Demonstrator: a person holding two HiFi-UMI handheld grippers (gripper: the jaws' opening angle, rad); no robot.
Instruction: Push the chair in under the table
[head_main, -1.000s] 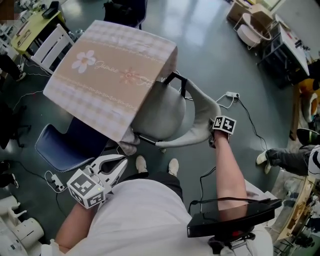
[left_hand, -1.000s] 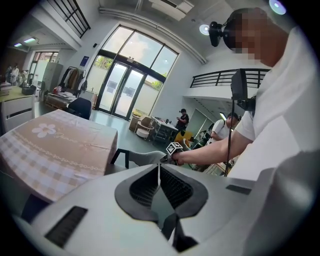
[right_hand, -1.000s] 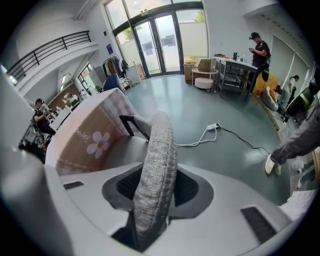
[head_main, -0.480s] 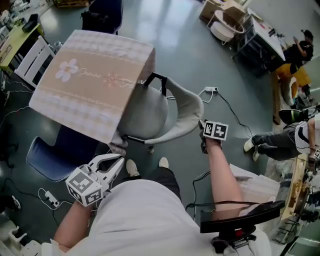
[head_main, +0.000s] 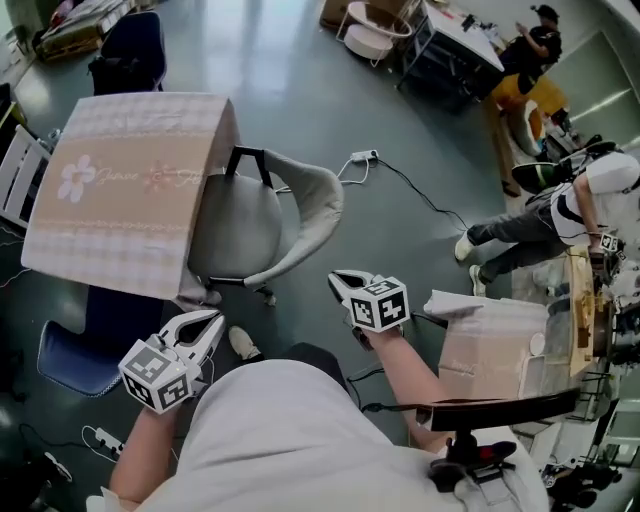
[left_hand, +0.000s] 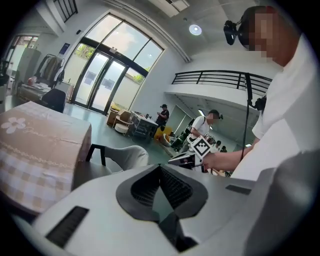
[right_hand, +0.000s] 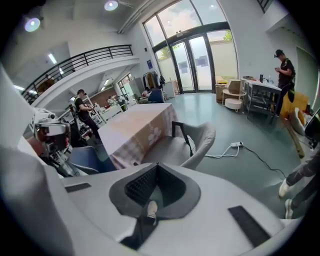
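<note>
Here, in the head view, we see both forearms reaching forward. The left gripper (head_main: 205, 325) and right gripper (head_main: 340, 283) are both apart from the grey chair (head_main: 250, 225), whose seat sits partly beneath the cloth-covered table (head_main: 120, 190). In the left gripper view, the jaws are pressed together, empty. In the right gripper view, the jaws have just closed on nothing.

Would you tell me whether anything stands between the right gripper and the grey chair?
Nothing visible does. Only bare floor lies between the right gripper, whose jaws have just closed empty, and the grey chair.
</note>
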